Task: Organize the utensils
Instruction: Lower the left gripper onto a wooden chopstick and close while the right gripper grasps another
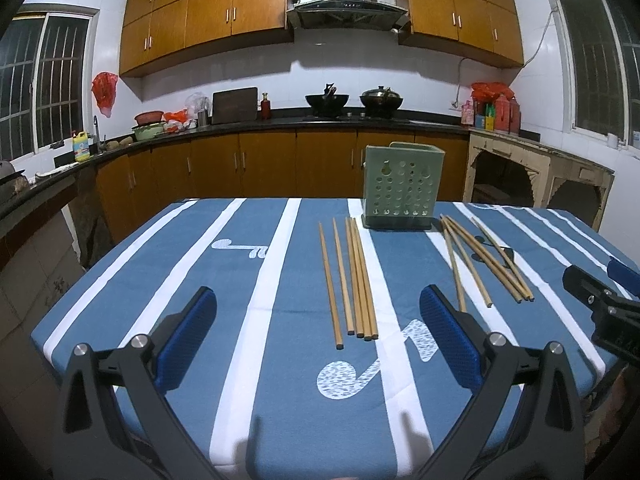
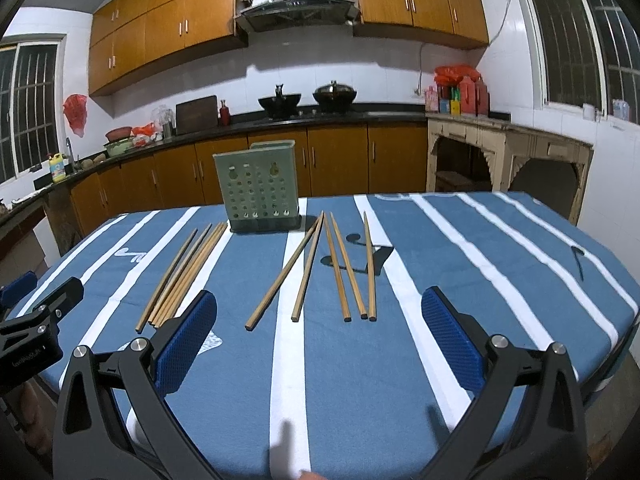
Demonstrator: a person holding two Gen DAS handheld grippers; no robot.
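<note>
A green perforated utensil holder [image 1: 402, 186] [image 2: 258, 186] stands upright at the far side of the blue striped table [image 1: 200, 280] [image 2: 480, 264]. Several wooden chopsticks lie flat in two groups: a left group [image 1: 354, 280] [image 2: 182, 272] and a right group [image 1: 486, 258] [image 2: 340, 268]. My left gripper [image 1: 318, 304] is open above the near table edge, in front of the left group, holding nothing. My right gripper [image 2: 320, 308] is open too, just short of the right group's near ends. Each gripper's tip shows at the other view's edge, the right one [image 1: 600, 292] and the left one [image 2: 44, 300].
Behind the table run kitchen counters with brown cabinets [image 1: 280, 160], two woks on the stove [image 1: 326, 102], bottles and bags. A worn pale cabinet [image 2: 508, 152] stands at the right. The table's near half holds only the cloth.
</note>
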